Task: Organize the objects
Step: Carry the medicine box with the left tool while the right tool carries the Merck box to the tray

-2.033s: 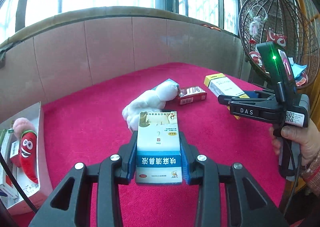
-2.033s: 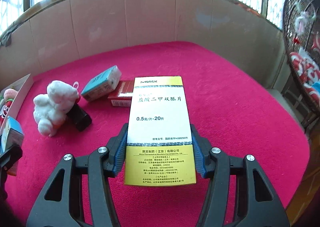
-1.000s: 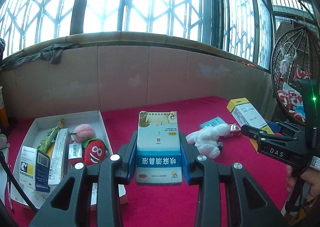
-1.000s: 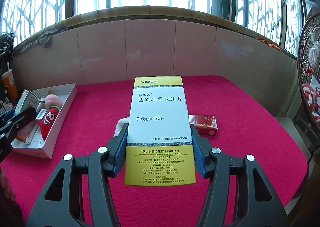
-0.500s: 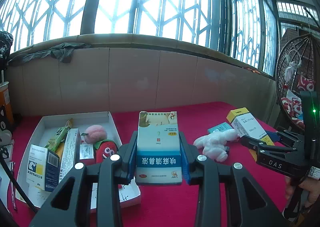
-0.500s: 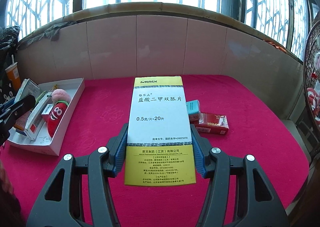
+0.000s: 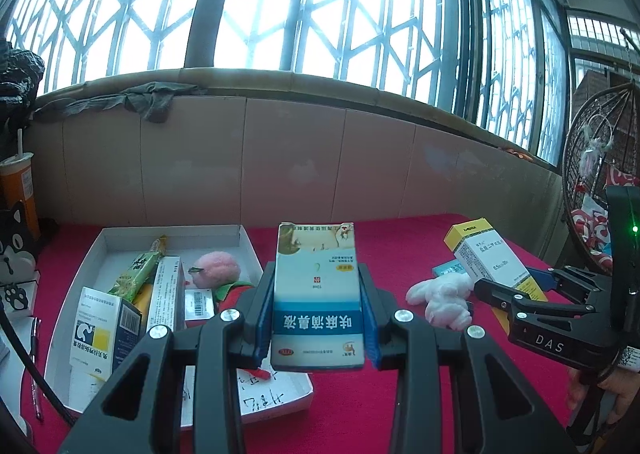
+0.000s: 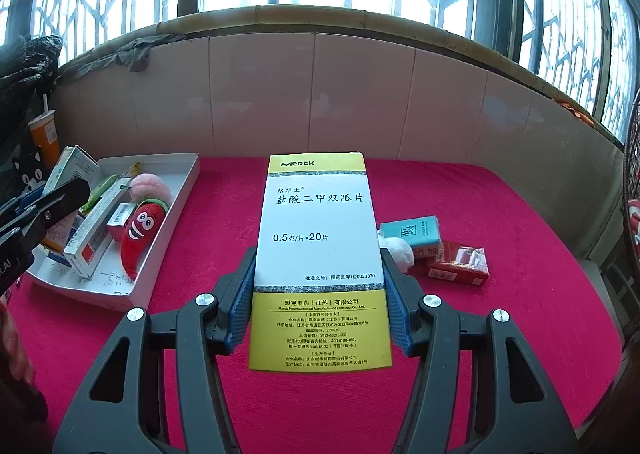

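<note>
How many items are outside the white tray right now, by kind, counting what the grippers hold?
Held medicine boxes: 2 (blue-white box, yellow-white box)
Loose packs: 2 (teal pack, red pack)
Loose plush toys: 1 (white plush)
Total: 5

My home's enclosed balcony, barred windows (image 7: 320, 5), tiled sill wall (image 8: 360, 93), hanging wicker chair (image 7: 596, 181), red carpet (image 8: 500, 213)

We are seeing strong daylight blowing out the far windows (image 7: 280, 5); the near red cloth (image 8: 500, 213) is staying sharp, while fisheye edges are bending and darkening.
</note>
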The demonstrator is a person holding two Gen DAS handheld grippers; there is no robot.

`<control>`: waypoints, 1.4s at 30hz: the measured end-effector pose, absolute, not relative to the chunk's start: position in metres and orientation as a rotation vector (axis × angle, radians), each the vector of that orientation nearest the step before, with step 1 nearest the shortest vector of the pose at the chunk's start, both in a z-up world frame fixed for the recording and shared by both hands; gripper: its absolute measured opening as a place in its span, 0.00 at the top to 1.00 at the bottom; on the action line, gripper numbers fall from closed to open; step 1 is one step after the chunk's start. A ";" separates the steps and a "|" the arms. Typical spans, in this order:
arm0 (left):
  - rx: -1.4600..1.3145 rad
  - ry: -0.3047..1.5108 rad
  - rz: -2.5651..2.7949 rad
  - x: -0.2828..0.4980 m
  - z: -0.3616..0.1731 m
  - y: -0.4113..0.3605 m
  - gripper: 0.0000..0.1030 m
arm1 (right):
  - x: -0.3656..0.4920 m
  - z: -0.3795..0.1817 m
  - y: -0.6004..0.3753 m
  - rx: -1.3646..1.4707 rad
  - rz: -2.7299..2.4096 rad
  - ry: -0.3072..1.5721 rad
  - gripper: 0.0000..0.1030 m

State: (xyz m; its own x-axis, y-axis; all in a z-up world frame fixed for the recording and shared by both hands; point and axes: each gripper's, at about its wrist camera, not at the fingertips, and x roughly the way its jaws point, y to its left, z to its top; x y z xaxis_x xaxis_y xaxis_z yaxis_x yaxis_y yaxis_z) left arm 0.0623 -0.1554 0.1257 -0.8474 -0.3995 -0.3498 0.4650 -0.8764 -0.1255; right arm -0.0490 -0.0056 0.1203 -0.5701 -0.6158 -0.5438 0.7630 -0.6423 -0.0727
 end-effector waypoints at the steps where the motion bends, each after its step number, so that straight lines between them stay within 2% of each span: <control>1: 0.437 0.289 -2.630 0.064 0.125 -0.157 0.65 | -0.048 0.121 -0.009 0.616 -2.205 0.385 0.45; 31: 0.404 0.416 -2.465 0.106 0.111 -0.225 0.65 | 0.011 0.121 -0.100 0.545 -2.008 0.472 0.45; 42: 0.451 0.379 -2.435 0.104 0.122 -0.254 0.65 | 0.022 0.123 -0.130 0.546 -1.950 0.483 0.45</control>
State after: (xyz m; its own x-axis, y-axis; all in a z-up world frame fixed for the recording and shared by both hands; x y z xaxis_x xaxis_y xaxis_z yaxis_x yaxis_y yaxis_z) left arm 0.1038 -0.2544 0.1222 -0.7460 -0.5280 -0.4058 0.6264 -0.7632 -0.1584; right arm 0.0221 -0.1296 0.1226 -0.3871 -0.7263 -0.5680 0.9075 -0.4092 -0.0952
